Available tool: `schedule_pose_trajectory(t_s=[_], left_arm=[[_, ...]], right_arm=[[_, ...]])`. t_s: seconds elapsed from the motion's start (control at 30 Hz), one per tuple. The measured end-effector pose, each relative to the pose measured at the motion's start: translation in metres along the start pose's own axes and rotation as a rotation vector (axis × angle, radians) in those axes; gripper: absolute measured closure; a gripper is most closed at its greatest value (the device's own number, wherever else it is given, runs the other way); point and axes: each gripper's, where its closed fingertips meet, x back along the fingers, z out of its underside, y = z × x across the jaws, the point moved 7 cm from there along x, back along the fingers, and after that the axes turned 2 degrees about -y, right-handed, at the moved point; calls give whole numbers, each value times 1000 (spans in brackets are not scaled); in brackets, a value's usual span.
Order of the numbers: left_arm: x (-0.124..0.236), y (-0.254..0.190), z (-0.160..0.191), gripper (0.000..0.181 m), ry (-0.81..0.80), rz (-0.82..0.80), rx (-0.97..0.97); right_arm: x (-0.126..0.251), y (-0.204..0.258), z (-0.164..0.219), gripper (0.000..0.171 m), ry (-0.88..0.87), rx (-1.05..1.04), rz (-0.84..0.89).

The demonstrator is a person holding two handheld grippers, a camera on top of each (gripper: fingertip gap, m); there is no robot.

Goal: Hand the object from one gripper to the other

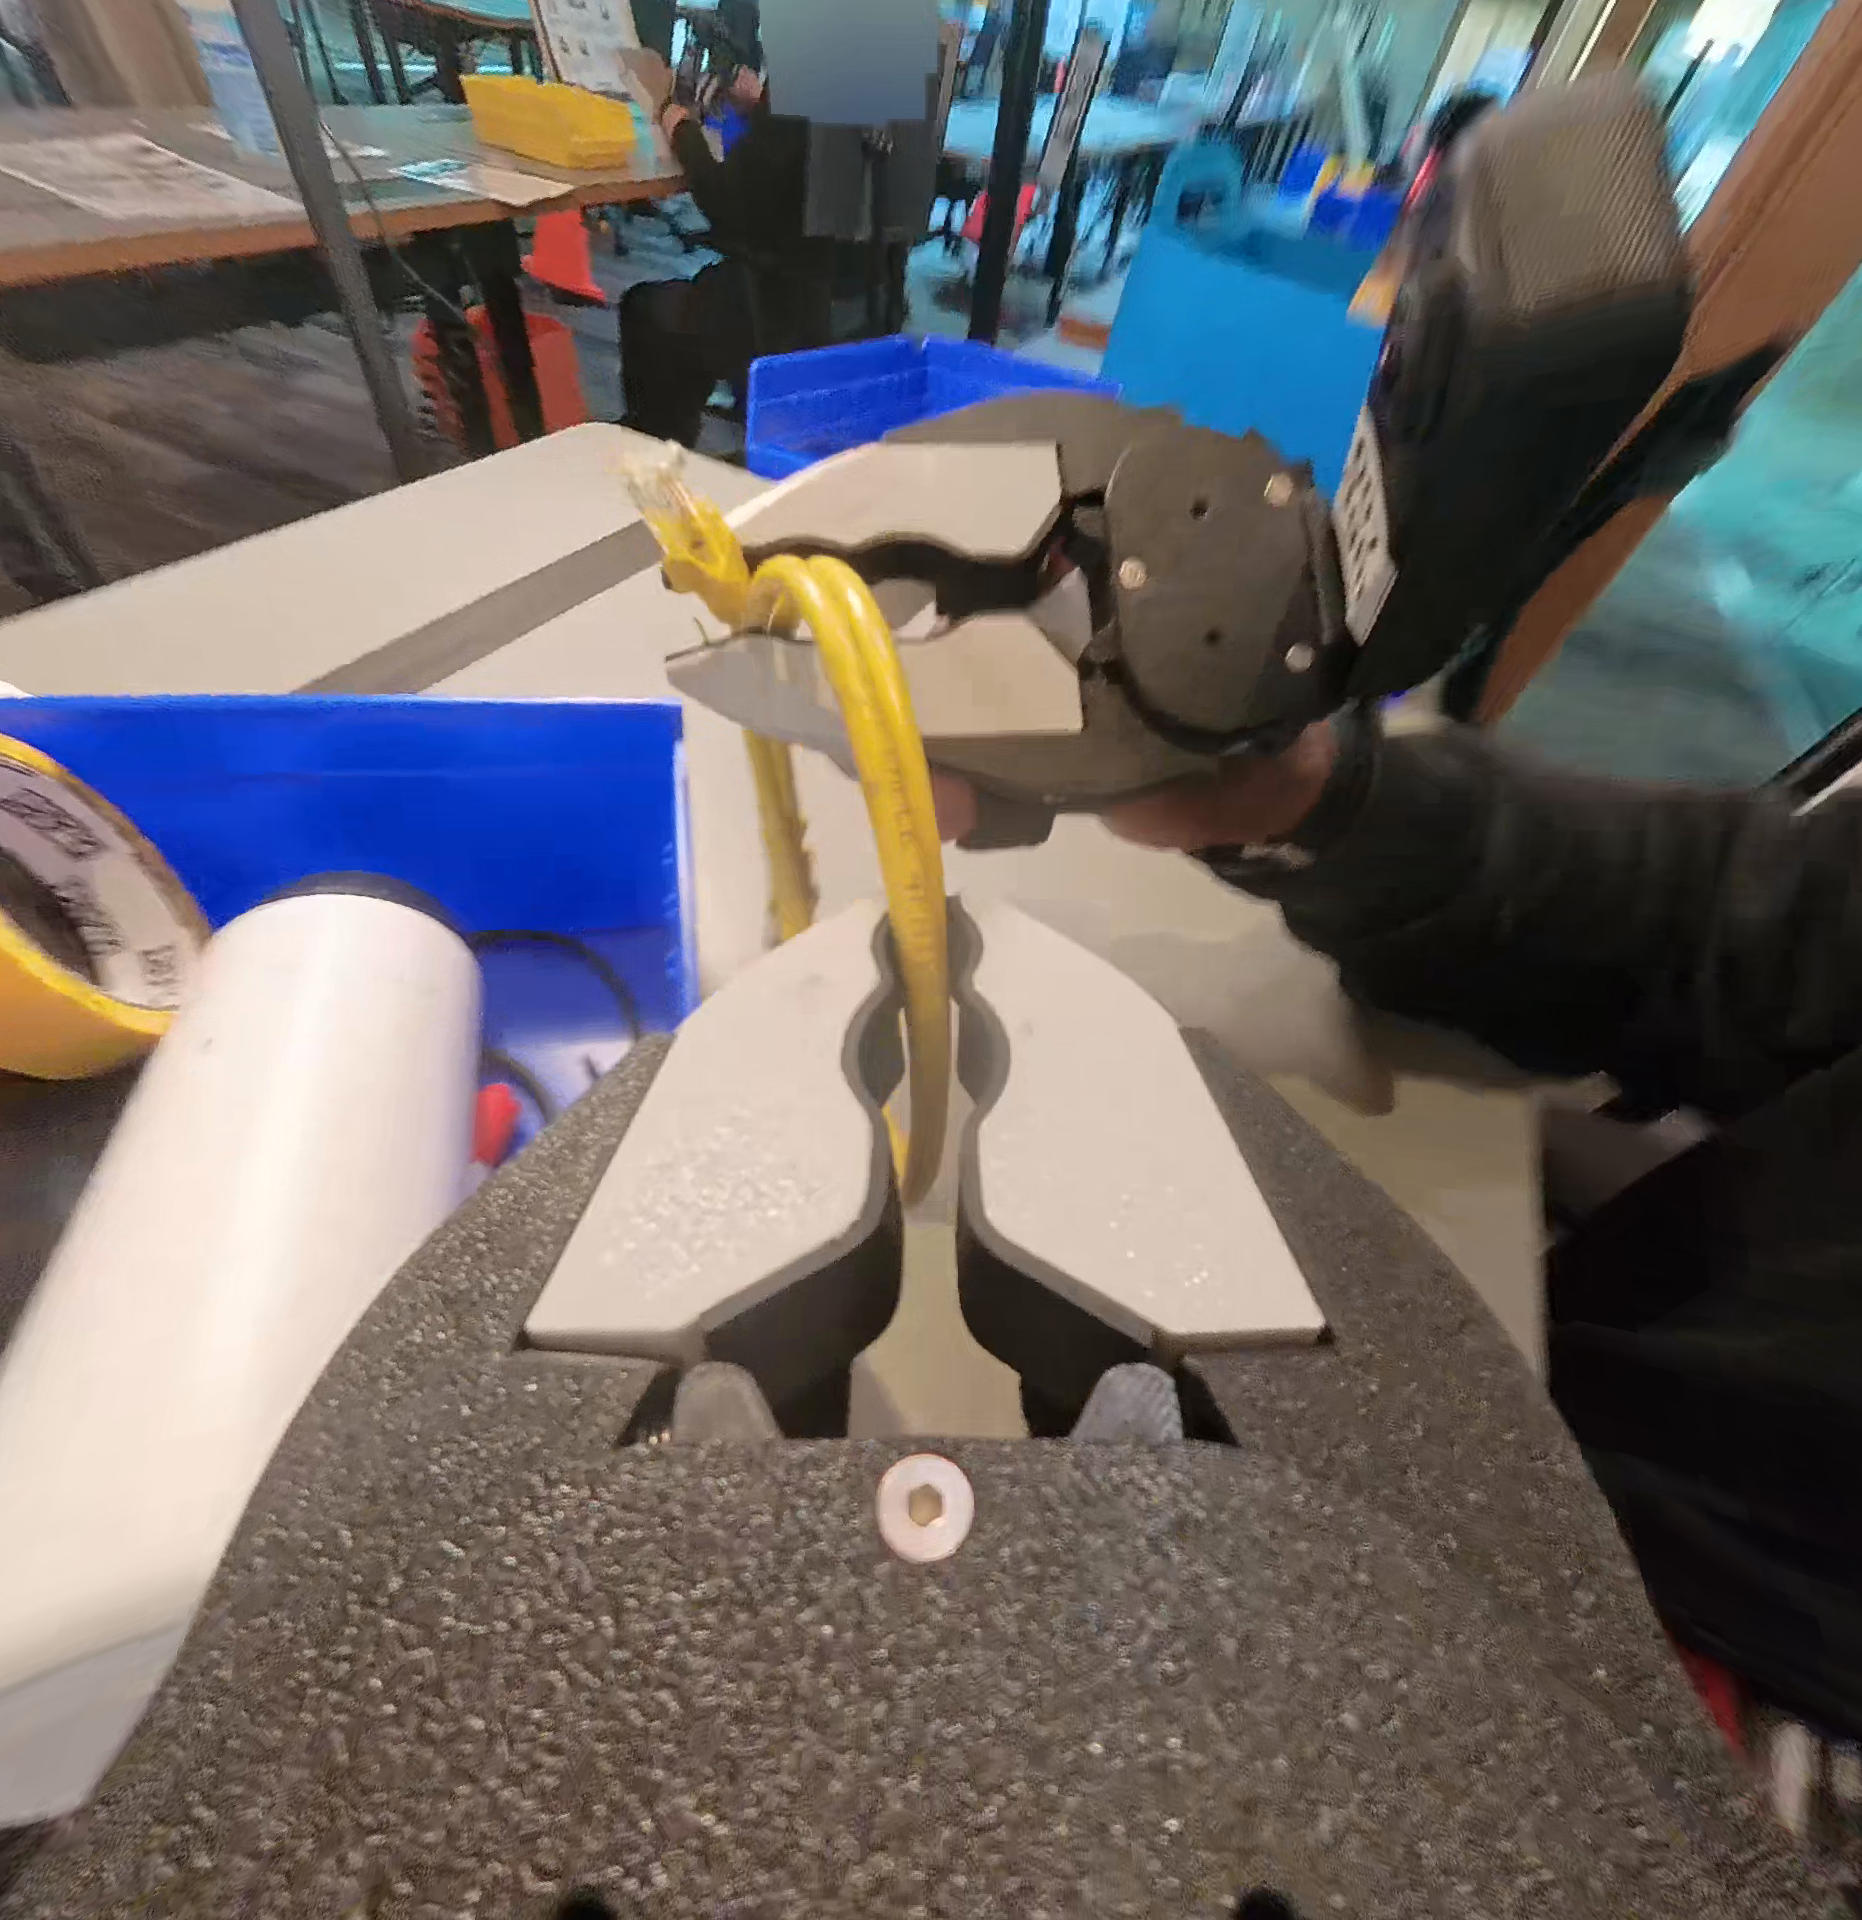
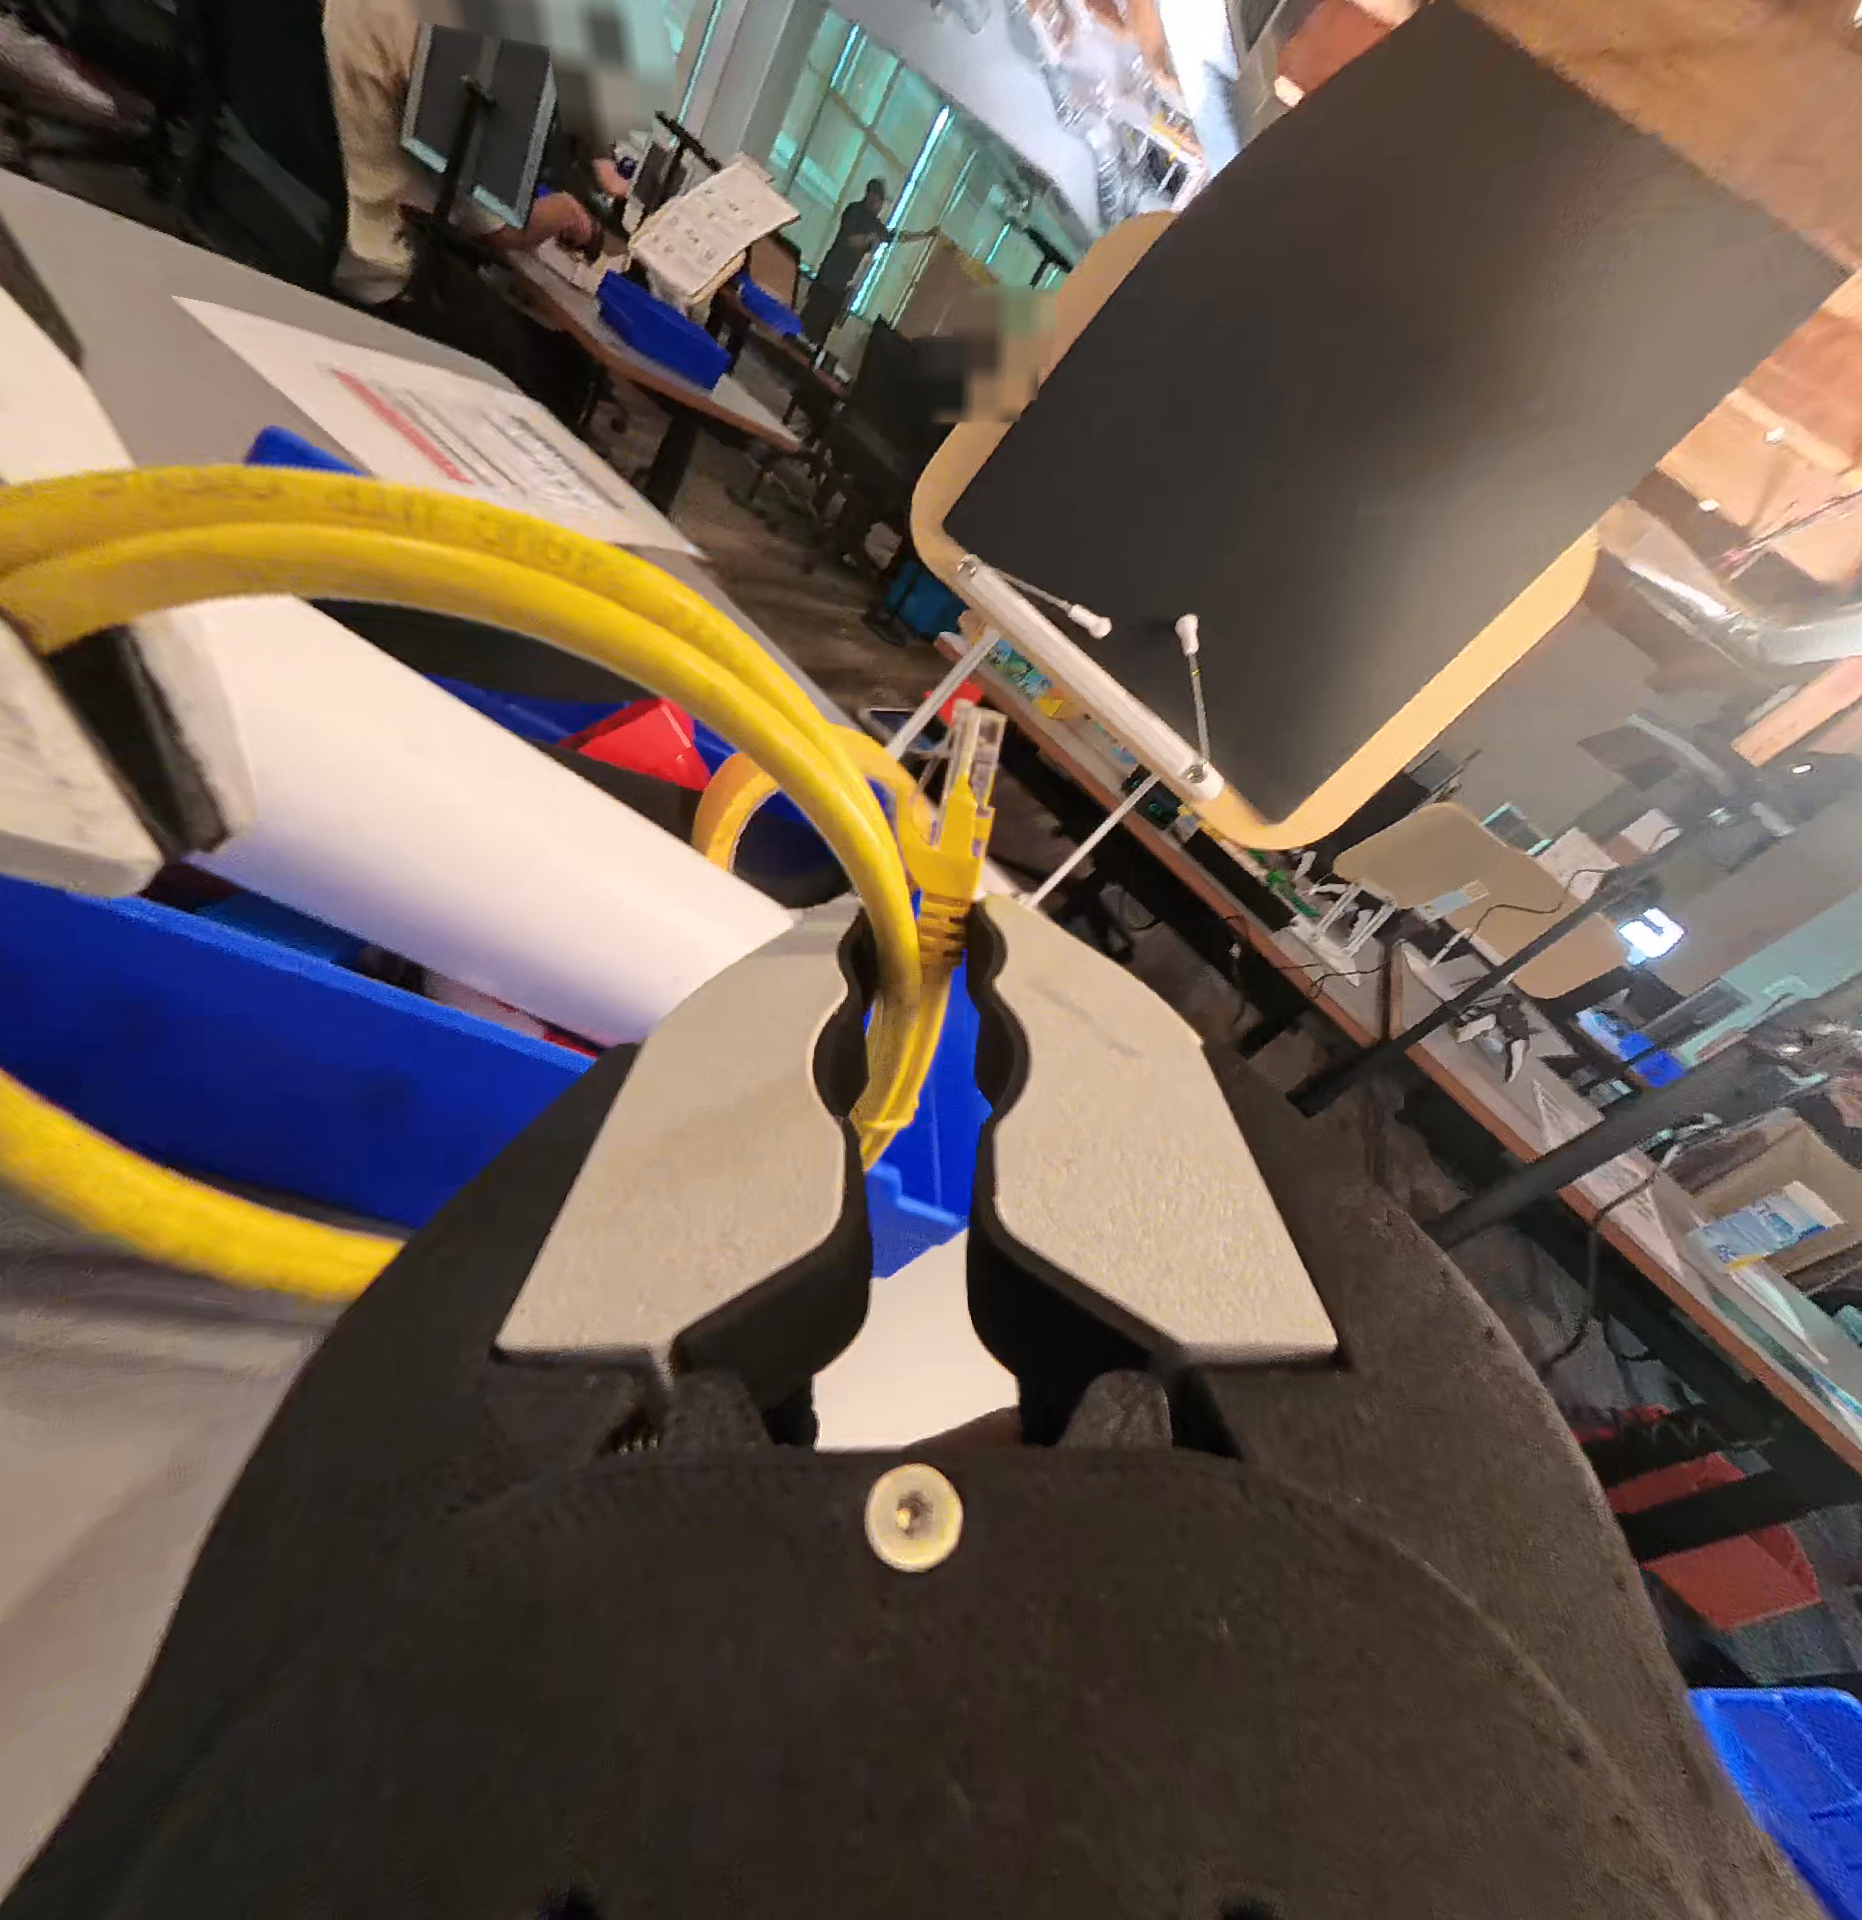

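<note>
Evidently the yellow cable [image 1: 911, 821], looped in the air above the tabletop [image 1: 407, 582], is clamped at once in the jaws of the left gripper [image 1: 925, 920] and the right gripper [image 2: 919, 914], so the handover is judged mid-exchange and one grip must next be released.

Printed lettering is borne by the yellow cable [image 1: 911, 831], the tape roll [image 1: 70, 894] at the bin's left edge, and a paper sheet [image 2: 459, 436] (none is quoted).
</note>
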Motion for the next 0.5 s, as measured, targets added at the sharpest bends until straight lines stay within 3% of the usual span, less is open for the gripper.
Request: schedule_pose_trajectory(t_s=[0.13,0.3,0.5], left_arm=[[5,10,-7,176,-178,90,254],[17,25,-14,176,-383,44,397],[28,32,-18,176,-569,49,556]], right_arm=[[13,-7,3,148,-31,-58,-49],[44,-3,11,140,-154,-65,-26],[57,65,18,132,-202,213,62]])
